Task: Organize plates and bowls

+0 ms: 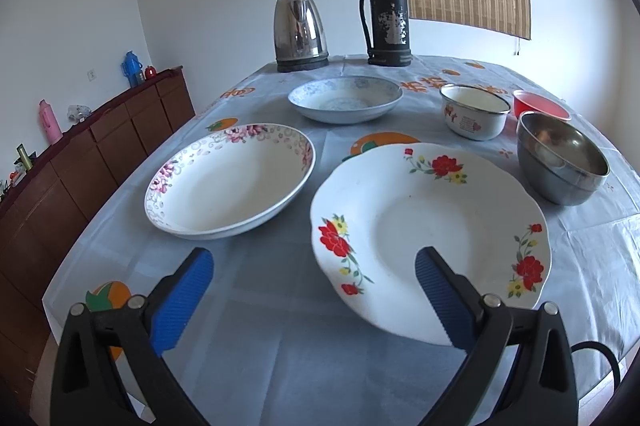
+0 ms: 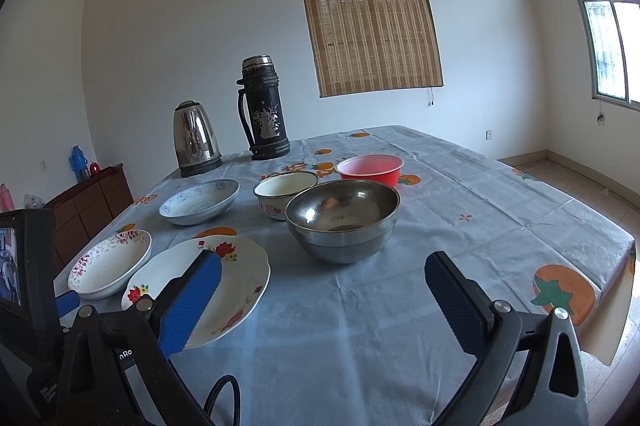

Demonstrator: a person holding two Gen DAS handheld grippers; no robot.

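On the grey tablecloth lie a red-flower plate [image 1: 428, 226] [image 2: 236, 274], a pink-flower plate [image 1: 232, 177] [image 2: 110, 262] and a blue-patterned plate [image 1: 344, 99] [image 2: 200, 201]. Behind stand a white enamel bowl [image 1: 474, 109] [image 2: 284, 191], a red bowl [image 1: 540, 105] [image 2: 370, 167] and a steel bowl [image 1: 560, 161] [image 2: 342, 218]. My left gripper [image 1: 314, 258] is open above the table, its right finger over the red-flower plate. My right gripper [image 2: 324, 262] is open in front of the steel bowl, holding nothing.
A steel kettle [image 1: 300, 29] [image 2: 196, 137] and a black flask [image 1: 386, 9] [image 2: 262, 107] stand at the table's far edge. A brown sideboard [image 1: 80, 161] runs along the left wall. The table's right edge [image 2: 600, 246] drops to the floor.
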